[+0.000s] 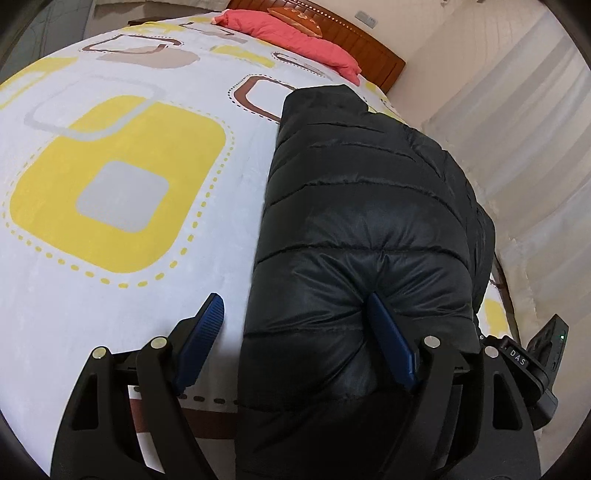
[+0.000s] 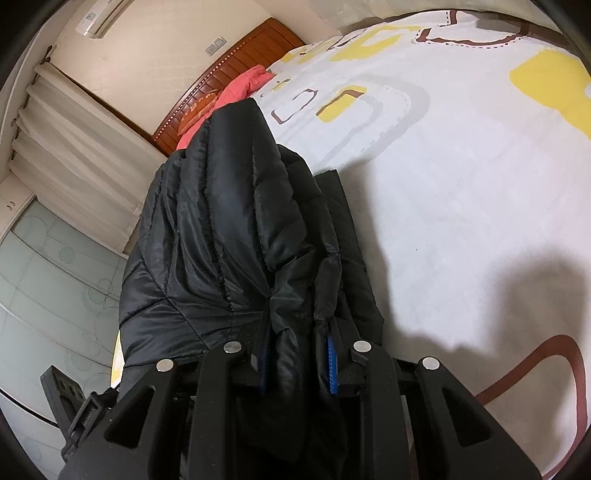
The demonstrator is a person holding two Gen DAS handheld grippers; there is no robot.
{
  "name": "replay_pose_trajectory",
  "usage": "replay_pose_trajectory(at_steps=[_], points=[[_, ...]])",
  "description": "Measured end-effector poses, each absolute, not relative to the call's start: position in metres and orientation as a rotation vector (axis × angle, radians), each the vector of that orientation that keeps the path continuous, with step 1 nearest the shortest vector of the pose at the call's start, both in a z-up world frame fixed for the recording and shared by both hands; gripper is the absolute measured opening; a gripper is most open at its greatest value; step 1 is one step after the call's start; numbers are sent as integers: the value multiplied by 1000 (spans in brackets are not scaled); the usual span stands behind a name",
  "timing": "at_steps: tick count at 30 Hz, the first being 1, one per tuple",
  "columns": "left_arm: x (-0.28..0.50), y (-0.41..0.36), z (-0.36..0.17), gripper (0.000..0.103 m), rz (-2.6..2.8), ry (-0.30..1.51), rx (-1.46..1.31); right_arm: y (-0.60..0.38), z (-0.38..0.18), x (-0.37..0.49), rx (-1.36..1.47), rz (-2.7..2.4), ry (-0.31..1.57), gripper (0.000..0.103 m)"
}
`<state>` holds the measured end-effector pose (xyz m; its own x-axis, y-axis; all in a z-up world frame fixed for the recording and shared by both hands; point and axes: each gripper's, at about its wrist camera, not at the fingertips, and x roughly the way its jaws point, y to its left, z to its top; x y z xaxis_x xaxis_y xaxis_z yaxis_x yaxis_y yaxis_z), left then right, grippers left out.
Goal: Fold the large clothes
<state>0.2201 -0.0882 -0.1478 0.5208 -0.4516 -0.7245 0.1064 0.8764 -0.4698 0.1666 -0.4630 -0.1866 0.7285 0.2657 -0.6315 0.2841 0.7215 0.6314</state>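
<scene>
While the black quilted puffer jacket [image 1: 354, 229] is lying along the edge of the bed, both grippers are working at its near end. The jacket is stretching lengthwise away from the cameras toward the wooden headboard [image 1: 369, 44], resting on a white bedsheet [image 1: 110, 258] printed with yellow, grey and brown rounded squares. A coral-pink pillow [image 1: 288, 33] is sitting at the head of the bed, with a patterned orange cushion [image 1: 295, 18] leaning on it against the headboard.

The left gripper [image 1: 291, 314] is standing spread wide: its 2 blue-padded fingers are well apart, 1 finger [image 1: 207, 325] hovering over bare sheet just beside the jacket, the other pressing into the padded fabric and puckering it. Nothing is being pinched between them.

The right gripper [image 2: 295, 350] is clamping a thick bunch of the jacket's fabric between its 2 blue pads [image 2: 330, 365], and the jacket [image 2: 221, 229] is rising from the jaws in a tall fold. The fold is looking lifted off the sheet at this end, though the fisheye view is making that hard to judge. A lower layer of the jacket is showing beside the raised fold on the sheet [image 2: 461, 184].

Cream pleated curtains [image 2: 74, 155] are hanging beside the bed, and a wall-mounted air conditioner [image 2: 99, 18] is sitting high near the ceiling.
</scene>
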Motion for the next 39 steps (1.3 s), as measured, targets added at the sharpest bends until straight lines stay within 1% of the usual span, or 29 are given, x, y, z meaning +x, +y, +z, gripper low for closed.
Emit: replay_pose_trajectory(at_steps=[2, 4, 5, 6, 7, 9, 12, 15, 16, 17, 18, 20, 23, 26, 28, 29, 31, 33, 36, 39], points=[[217, -84, -143, 76, -354, 956, -399, -464, -181, 165, 791, -2, 776, 25], [212, -76, -135, 76, -350, 944, -407, -466, -171, 160, 797, -4, 762, 35], [209, -72, -132, 76, -350, 938, -424, -467, -165, 154, 797, -11, 752, 37], [205, -66, -129, 76, -351, 930, -444, -468, -161, 151, 797, -14, 742, 45], [200, -58, -126, 76, -353, 922, -472, -466, -152, 141, 797, -9, 724, 62], [190, -49, -123, 78, -365, 910, -512, -464, -142, 123, 802, 4, 693, 67], [179, -46, -122, 82, -390, 893, -546, -453, -135, 104, 800, 57, 688, 69], [177, -57, -130, 82, -404, 927, -530, -439, -146, 98, 773, 64, 746, 69], [176, -58, -133, 78, -400, 940, -526, -437, -150, 97, 760, 45, 763, 56], [176, -61, -138, 73, -396, 951, -528, -434, -159, 98, 733, 5, 797, 48], [178, -65, -144, 66, -384, 975, -520, -432, -167, 100, 726, -5, 819, 42], [181, -69, -156, 64, -370, 1001, -512, -432, -183, 105, 733, -22, 821, 40], [185, -71, -172, 67, -362, 1032, -527, -433, -197, 108, 753, -29, 809, 39], [186, -67, -164, 67, -376, 1031, -523, -433, -192, 108, 750, -27, 811, 41], [184, -59, -149, 67, -360, 1022, -506, -435, -181, 106, 748, -23, 823, 49], [184, -52, -137, 67, -347, 994, -519, -436, -173, 103, 745, -31, 822, 51], [187, -44, -117, 80, -354, 938, -548, -439, -150, 102, 728, -51, 777, 65], [201, -44, -103, 84, -364, 899, -562, -444, -134, 111, 715, -54, 734, 65], [229, -49, -100, 85, -365, 916, -610, -454, -116, 138, 719, -49, 698, 65], [254, -59, -107, 85, -376, 957, -670, -462, -114, 177, 746, -41, 696, 65]])
